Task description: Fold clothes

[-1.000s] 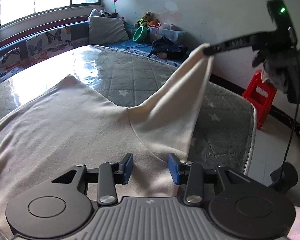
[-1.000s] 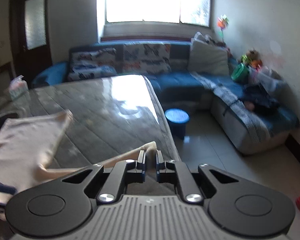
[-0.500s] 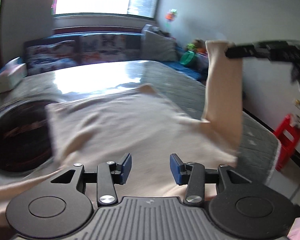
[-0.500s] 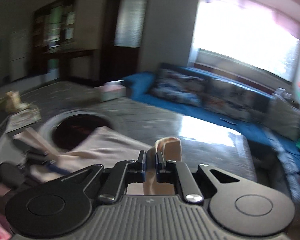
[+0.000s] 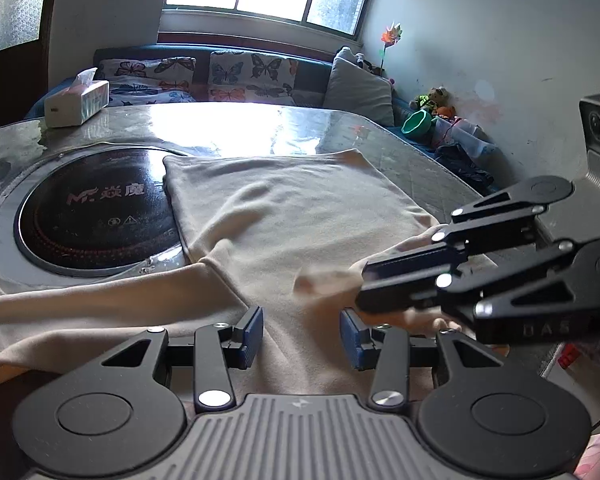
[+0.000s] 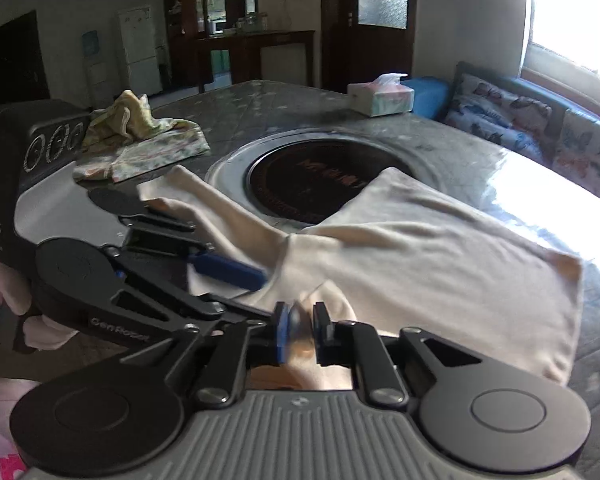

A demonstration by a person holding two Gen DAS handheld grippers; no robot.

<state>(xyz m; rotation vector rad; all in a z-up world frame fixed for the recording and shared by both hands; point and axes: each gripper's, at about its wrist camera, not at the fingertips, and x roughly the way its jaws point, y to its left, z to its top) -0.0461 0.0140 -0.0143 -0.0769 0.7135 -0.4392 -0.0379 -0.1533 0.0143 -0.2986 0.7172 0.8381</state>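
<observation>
Beside the round cooktop, the beige shirt lies flat on the table. My right gripper, jaws just easing apart, has the sleeve end between them over its middle; my left gripper hangs spread, empty, nearer the hem.

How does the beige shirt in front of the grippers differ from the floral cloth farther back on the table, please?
The beige shirt is plain and one colour; the floral cloth is pale yellow-green with a printed pattern. The beige shirt lies mostly flat and partly covers the round cooktop; the floral cloth sits crumpled in a heap beside the cooktop. The beige shirt covers far more of the table. Both rest on that table.
</observation>
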